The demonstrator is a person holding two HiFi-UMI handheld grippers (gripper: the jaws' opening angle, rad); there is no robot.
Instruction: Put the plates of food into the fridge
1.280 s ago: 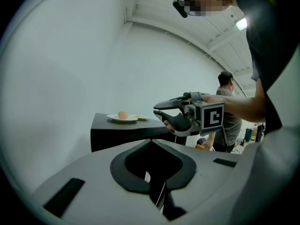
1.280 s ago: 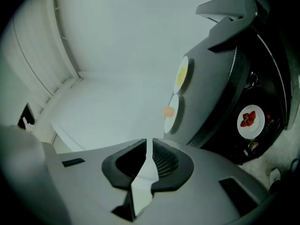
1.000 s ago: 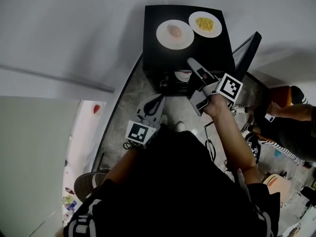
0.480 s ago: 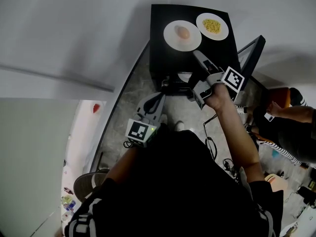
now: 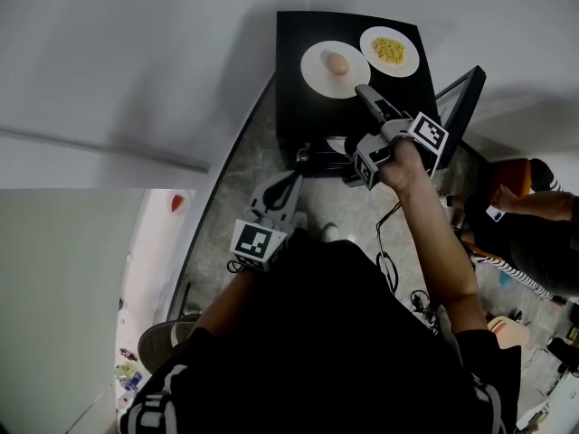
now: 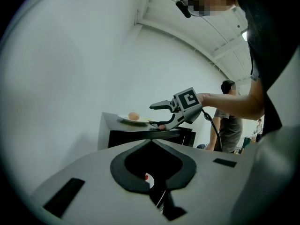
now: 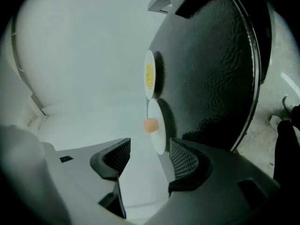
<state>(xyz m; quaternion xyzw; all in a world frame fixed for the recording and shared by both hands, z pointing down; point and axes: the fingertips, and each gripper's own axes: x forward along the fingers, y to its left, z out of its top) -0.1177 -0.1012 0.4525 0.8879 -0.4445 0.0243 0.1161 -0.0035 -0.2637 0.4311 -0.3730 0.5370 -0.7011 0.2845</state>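
Two white plates sit on top of the black fridge [image 5: 298, 107]. One plate holds a pinkish egg-like piece [image 5: 335, 69] [image 6: 133, 118] [image 7: 157, 125]. The other holds yellow food [image 5: 389, 51] [image 7: 149, 74]. My right gripper [image 5: 366, 98] [image 6: 157, 115] [image 7: 150, 144] is open at the near rim of the egg plate. Its jaws have just been opening, and the plate's rim lies between them with the pads apart from it. My left gripper [image 5: 291, 183] [image 6: 151, 142] hangs lower, in front of the fridge, shut with nothing in it.
The fridge door [image 5: 457, 98] stands open to the right, and a white dish [image 5: 336, 141] shows inside. A pale wall runs along the left. Another person [image 5: 534, 233] stands at the right. A cable [image 5: 389, 265] lies on the stone floor.
My right gripper has moved forward to the egg plate's rim, rolled, and spread its jaws wider. The left gripper has barely shifted.
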